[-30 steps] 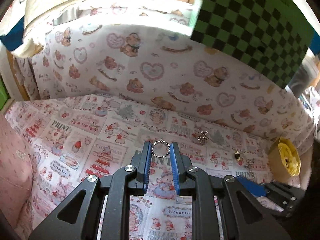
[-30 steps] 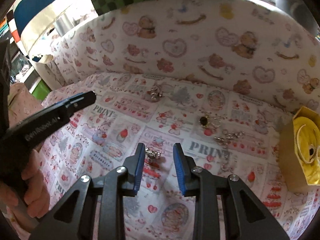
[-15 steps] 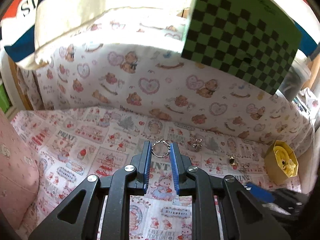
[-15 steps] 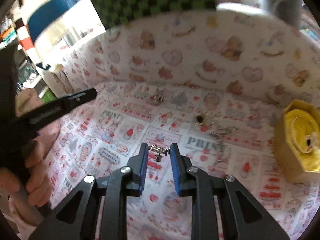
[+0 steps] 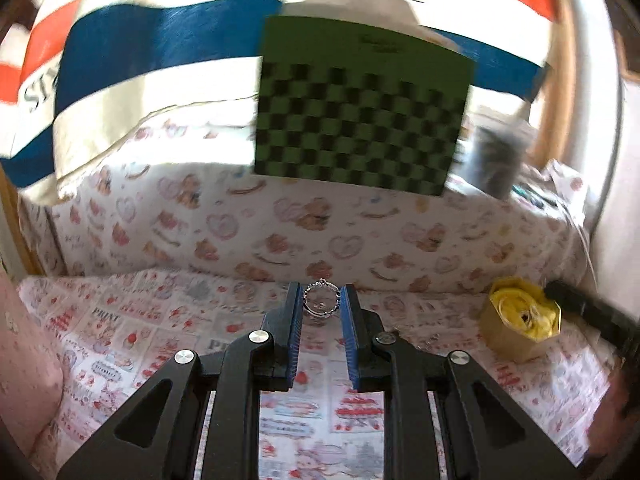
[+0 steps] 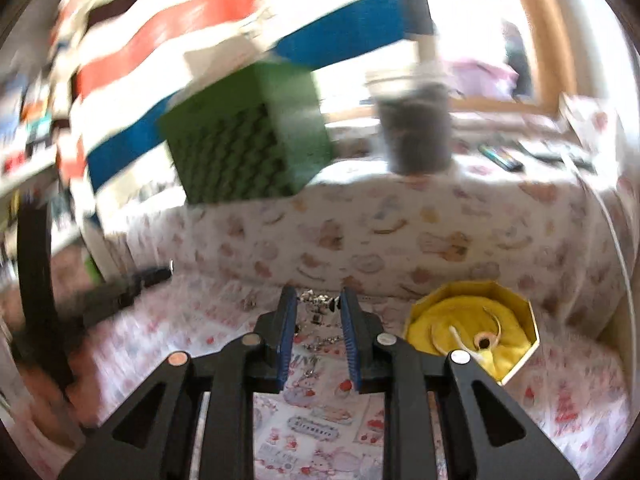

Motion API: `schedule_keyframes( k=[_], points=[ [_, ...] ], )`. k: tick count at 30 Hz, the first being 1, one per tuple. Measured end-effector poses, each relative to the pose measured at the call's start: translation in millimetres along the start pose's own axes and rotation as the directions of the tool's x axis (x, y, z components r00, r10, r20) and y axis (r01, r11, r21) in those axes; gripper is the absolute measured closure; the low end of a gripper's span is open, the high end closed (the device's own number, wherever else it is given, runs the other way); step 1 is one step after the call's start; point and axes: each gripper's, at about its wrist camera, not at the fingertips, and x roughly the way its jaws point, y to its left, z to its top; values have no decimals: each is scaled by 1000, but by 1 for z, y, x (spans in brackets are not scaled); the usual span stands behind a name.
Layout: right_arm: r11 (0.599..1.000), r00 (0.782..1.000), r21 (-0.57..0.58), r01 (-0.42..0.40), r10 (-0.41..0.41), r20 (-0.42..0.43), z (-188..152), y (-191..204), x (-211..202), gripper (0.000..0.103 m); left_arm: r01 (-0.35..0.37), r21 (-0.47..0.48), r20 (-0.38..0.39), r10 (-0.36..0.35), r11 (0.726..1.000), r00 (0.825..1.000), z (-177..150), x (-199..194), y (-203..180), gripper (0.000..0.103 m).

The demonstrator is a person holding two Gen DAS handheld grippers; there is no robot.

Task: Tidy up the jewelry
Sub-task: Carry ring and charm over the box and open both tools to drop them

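Observation:
My left gripper point(image 5: 320, 300) is shut on a thin silver ring point(image 5: 321, 302), pinched upright between the blue pads and lifted off the patterned cloth. My right gripper point(image 6: 318, 299) is shut on a small silver jewelry piece point(image 6: 317, 298) held crosswise at its tips. A gold octagonal box with yellow lining point(image 6: 472, 330) sits open to the right of the right gripper, with a pale band inside; the same gold octagonal box point(image 5: 520, 322) shows at the right of the left wrist view. More small silver pieces point(image 6: 320, 338) lie on the cloth under the right gripper, blurred.
A cartoon-print cloth point(image 5: 132, 320) covers the surface and rises into a bear-print back wall point(image 5: 240, 224). Above it stand a green checkered board point(image 5: 360, 112), a dark jar point(image 6: 416, 128) and a striped bag point(image 5: 140, 44). The left gripper point(image 6: 120, 292) appears at left, blurred.
Both grippers have risen and tipped up, so more of the back wall and shelf shows. The right gripper closed on the silver piece and lifted it off the cloth, swinging toward the gold box.

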Motion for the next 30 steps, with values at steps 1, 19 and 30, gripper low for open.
schedule_keyframes(
  k=[1, 19, 30],
  points=[
    [1000, 1000, -2, 17, -17, 26, 3, -5, -6, 82, 15, -4, 10, -15, 1000, 1000, -1, -3, -3, 85],
    [930, 998, 366, 45, -58, 25, 12, -136, -21, 82, 345, -5, -254, -335, 939, 907, 27, 67, -170, 85],
    [895, 1000, 446, -8, 10, -4, 6, -154, -11, 81, 365, -64, -340, -364, 929, 867, 7, 106, -202, 78]
  ],
)
